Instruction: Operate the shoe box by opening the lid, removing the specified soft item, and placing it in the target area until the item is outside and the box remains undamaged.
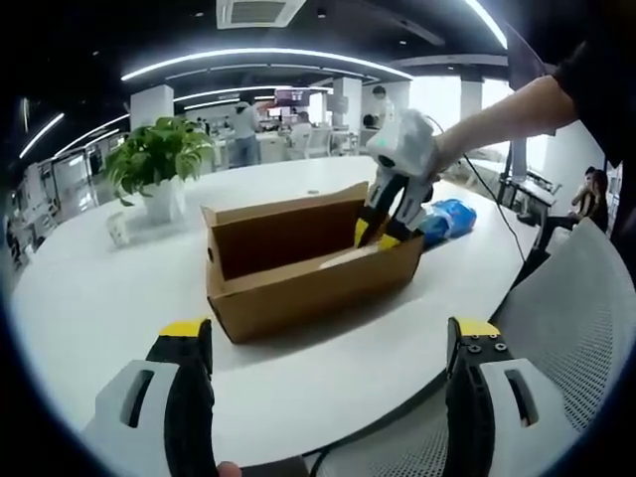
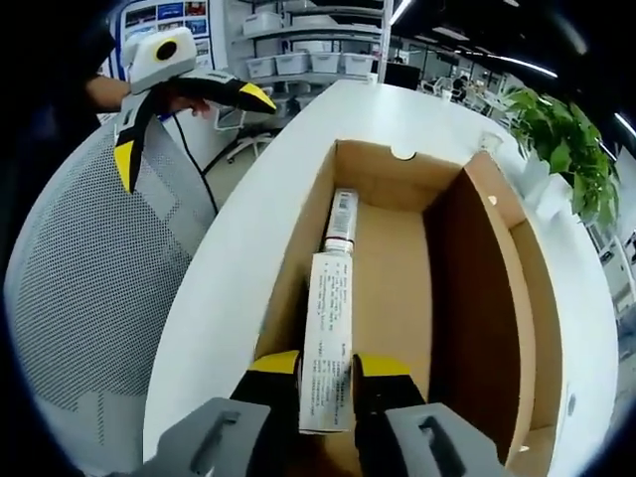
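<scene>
An open brown cardboard shoe box (image 1: pixel 298 293) sits on the round white table (image 1: pixel 89 298), its lid (image 1: pixel 283 231) standing upright along the far side. My right gripper (image 1: pixel 381 237) reaches down into the box's right end. In the right gripper view, its jaws (image 2: pixel 326 364) are shut on a long white printed tube (image 2: pixel 330 298) that lies along the box floor (image 2: pixel 393 288), cap pointing away. The lid (image 2: pixel 482 298) rises on the right. My left gripper (image 1: pixel 328 338) is open over the table, short of the box, holding nothing; it also appears in the air (image 2: pixel 194 139) beside the table.
A blue packet (image 1: pixel 449 217) lies on the table just behind the box's right end. A potted green plant (image 1: pixel 159 159) and a small white cup (image 1: pixel 117 229) stand at the back left. A grey mesh chair (image 2: pixel 89 278) is at the table's edge. People stand further back.
</scene>
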`<state>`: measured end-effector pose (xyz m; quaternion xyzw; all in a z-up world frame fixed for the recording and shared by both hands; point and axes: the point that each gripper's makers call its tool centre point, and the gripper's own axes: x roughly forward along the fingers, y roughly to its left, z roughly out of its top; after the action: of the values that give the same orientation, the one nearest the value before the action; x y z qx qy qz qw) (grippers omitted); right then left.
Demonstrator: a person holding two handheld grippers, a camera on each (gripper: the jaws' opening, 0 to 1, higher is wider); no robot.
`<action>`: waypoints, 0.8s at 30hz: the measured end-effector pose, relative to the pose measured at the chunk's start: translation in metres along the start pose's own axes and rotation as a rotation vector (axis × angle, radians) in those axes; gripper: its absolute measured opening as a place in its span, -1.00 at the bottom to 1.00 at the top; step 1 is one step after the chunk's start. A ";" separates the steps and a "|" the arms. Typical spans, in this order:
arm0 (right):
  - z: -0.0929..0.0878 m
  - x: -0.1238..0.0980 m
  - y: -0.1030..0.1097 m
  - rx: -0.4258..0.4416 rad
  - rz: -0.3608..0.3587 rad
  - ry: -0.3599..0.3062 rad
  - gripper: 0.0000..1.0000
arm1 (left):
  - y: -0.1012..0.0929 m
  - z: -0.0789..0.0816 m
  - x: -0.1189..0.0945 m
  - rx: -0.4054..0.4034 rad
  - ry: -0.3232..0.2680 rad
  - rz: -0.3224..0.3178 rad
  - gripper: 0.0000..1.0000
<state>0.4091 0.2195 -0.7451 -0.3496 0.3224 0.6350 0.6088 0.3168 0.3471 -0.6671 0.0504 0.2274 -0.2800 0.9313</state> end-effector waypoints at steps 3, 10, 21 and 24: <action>0.000 0.000 -0.001 -0.003 -0.008 0.001 -0.70 | 0.001 0.000 0.000 0.000 -0.002 0.003 0.94; -0.001 -0.003 -0.002 -0.029 -0.017 0.000 -0.72 | 0.000 0.001 0.000 0.000 -0.005 0.004 0.94; 0.001 -0.015 -0.007 -0.049 -0.044 -0.017 -0.73 | 0.001 0.002 -0.001 0.003 -0.010 0.006 0.94; 0.000 -0.019 -0.009 -0.052 -0.049 -0.021 -0.73 | 0.001 0.002 -0.001 0.005 -0.010 0.006 0.94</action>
<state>0.4184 0.2100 -0.7293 -0.3663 0.2906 0.6316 0.6184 0.3171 0.3481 -0.6649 0.0519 0.2220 -0.2778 0.9332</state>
